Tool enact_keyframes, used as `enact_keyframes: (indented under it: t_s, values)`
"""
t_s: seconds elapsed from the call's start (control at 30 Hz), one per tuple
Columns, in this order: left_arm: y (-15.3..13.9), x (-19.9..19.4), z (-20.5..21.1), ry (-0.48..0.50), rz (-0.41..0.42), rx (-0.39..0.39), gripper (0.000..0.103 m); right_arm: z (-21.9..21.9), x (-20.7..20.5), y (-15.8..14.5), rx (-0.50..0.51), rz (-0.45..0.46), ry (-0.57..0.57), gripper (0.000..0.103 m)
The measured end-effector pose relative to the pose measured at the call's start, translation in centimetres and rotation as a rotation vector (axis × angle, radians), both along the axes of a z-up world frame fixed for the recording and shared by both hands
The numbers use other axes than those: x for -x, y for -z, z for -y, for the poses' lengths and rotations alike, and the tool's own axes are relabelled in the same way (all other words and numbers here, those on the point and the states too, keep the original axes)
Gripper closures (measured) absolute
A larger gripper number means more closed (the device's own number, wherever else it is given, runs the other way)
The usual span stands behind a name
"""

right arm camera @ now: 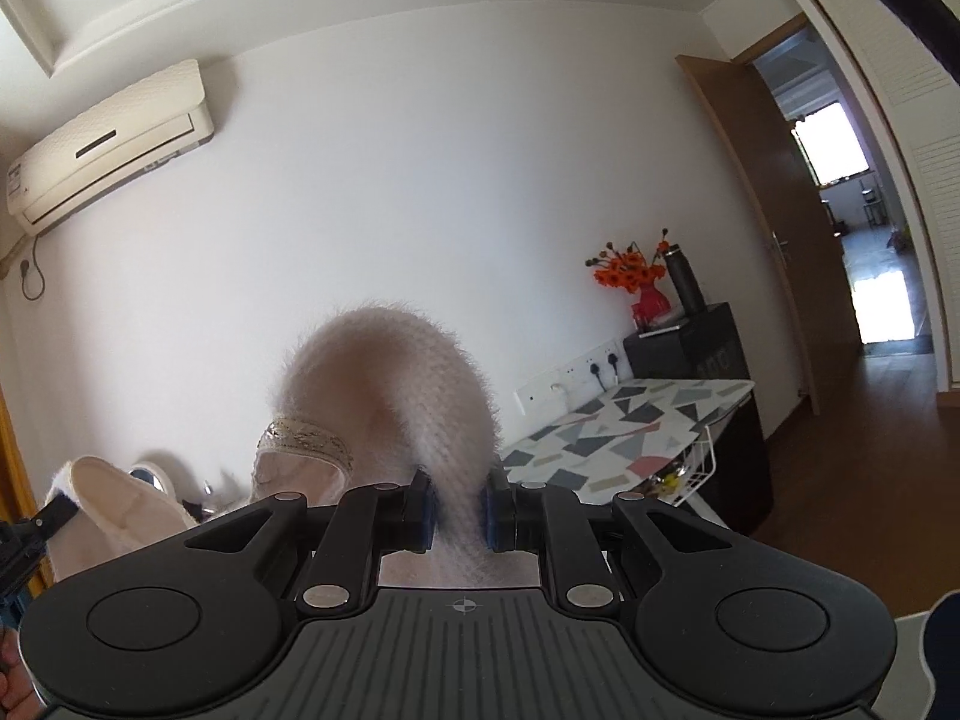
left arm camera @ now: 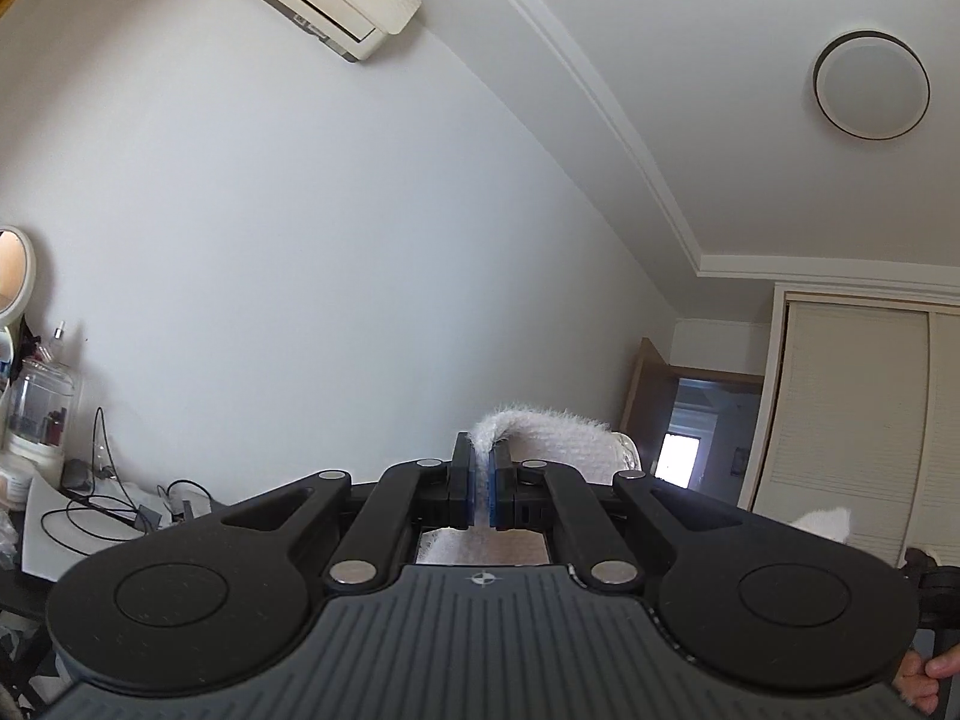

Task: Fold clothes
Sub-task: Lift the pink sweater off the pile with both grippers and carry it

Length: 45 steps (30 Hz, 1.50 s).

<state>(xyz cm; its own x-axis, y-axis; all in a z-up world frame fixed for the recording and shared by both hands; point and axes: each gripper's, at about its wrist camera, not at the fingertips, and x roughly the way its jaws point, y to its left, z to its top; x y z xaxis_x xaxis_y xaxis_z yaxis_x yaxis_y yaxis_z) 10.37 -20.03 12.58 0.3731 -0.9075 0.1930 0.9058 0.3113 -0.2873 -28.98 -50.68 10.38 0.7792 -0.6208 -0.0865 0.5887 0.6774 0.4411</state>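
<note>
While both cameras tilt toward wall and ceiling, the left gripper (left arm camera: 483,489) is clamped nearly closed on a thin fold of a fuzzy white sweater (left arm camera: 543,438), which rises between the blue pads and arches to their right. The right gripper (right arm camera: 456,504), jaws narrowly parted, pinches a thicker bunch of the same sweater (right arm camera: 384,384) humping up ahead of them. A patterned ironing board (right arm camera: 624,426) stands beyond, to the right.
</note>
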Motion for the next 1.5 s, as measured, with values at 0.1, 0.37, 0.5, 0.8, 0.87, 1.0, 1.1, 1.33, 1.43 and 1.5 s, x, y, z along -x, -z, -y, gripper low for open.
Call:
enact_keyframes:
  t_s: [0.1,0.37,0.5,0.8,0.87,1.0,1.1,1.33,1.43,1.5]
  values:
    - [-0.1,-0.8,3.7,0.004,0.010,0.004,0.099,3.9,0.4,-0.9,0.028,0.011,0.007,0.089]
    - [0.1,-4.4,12.1,-0.039,0.021,0.087,0.099,14.0,-3.0,-4.5,0.122,0.007,0.012,0.089]
    - [-0.4,-7.5,15.4,-0.076,0.063,0.150,0.099,18.4,-7.2,-7.1,0.188,0.039,-0.021,0.089]
    - [-1.8,-14.5,23.4,-0.217,0.157,0.230,0.099,31.1,-19.3,-10.7,0.200,0.093,-0.188,0.089]
    - [-2.1,-15.2,25.3,-0.258,0.183,0.229,0.099,34.1,-21.8,-10.9,0.194,0.096,-0.224,0.089]
    - [-2.6,-17.0,29.2,-0.300,0.195,0.186,0.099,40.2,-26.0,-10.3,0.143,0.093,-0.261,0.089]
    - [-2.5,-18.6,32.3,-0.342,0.173,0.152,0.099,44.6,-29.4,-10.1,0.134,0.087,-0.289,0.089]
    - [-0.9,-24.3,43.1,-0.493,0.150,0.047,0.099,57.7,-38.3,-9.6,0.133,0.063,-0.390,0.089]
    - [-0.2,-27.5,49.4,-0.579,0.151,-0.003,0.099,65.8,-43.9,-7.6,0.090,0.056,-0.428,0.089]
    - [0.5,-30.5,53.8,-0.621,0.136,-0.046,0.099,71.2,-47.8,-6.2,0.067,0.044,-0.446,0.089]
